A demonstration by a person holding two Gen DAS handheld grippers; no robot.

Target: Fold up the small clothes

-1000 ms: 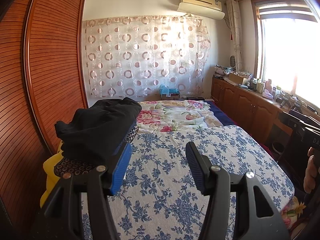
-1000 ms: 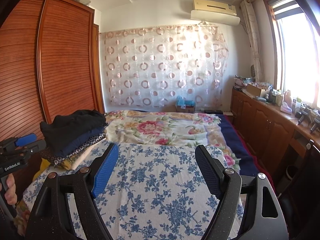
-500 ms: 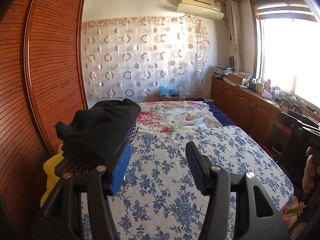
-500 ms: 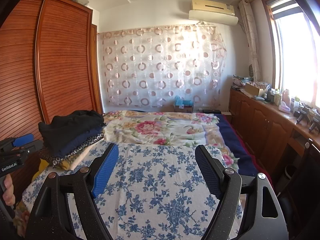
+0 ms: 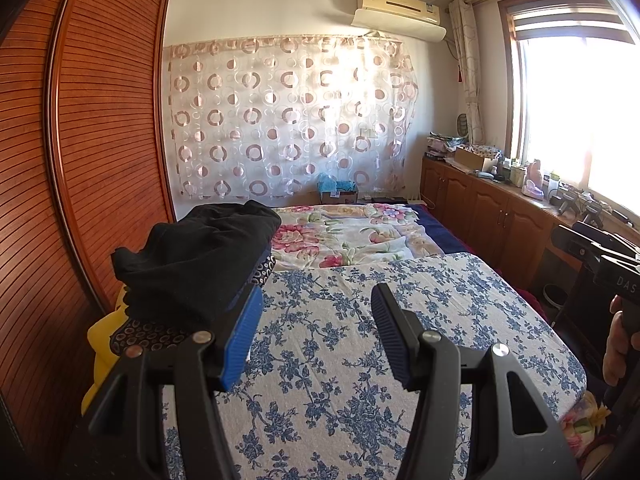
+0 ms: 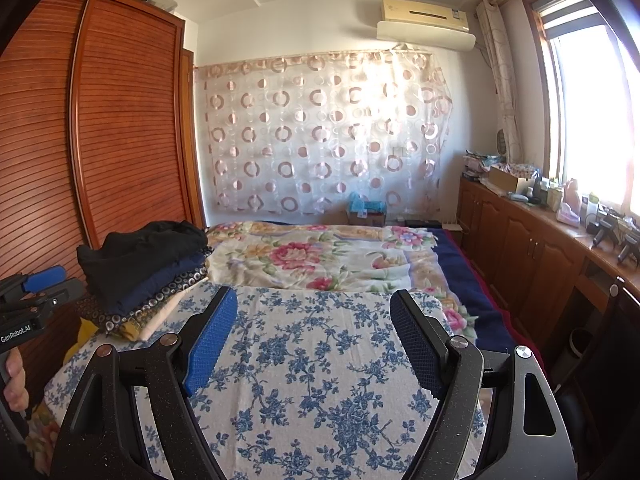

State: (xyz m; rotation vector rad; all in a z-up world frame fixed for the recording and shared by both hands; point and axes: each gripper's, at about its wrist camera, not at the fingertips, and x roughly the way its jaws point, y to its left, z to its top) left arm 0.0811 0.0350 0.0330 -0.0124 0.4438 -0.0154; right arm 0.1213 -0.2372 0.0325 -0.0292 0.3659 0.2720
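Note:
A stack of folded clothes [image 6: 148,268] rests at the left edge of the bed, a black garment [image 5: 200,256] on top, with navy, ring-patterned and yellow layers under it. My left gripper [image 5: 316,308] hovers over the blue-flowered sheet [image 5: 360,340], just right of the stack, open with nothing between its blue pads. My right gripper [image 6: 314,304] hangs over the same sheet [image 6: 320,360], open wider and empty. The left gripper's body [image 6: 32,304] and a hand show at the left edge of the right wrist view.
A wooden slatted wardrobe [image 5: 80,160] stands close along the left. A pink-flowered quilt [image 6: 312,256] covers the far half of the bed. Wooden cabinets [image 6: 520,248] with clutter on top line the right wall under the window. A cardboard box [image 6: 366,214] sits by the curtain.

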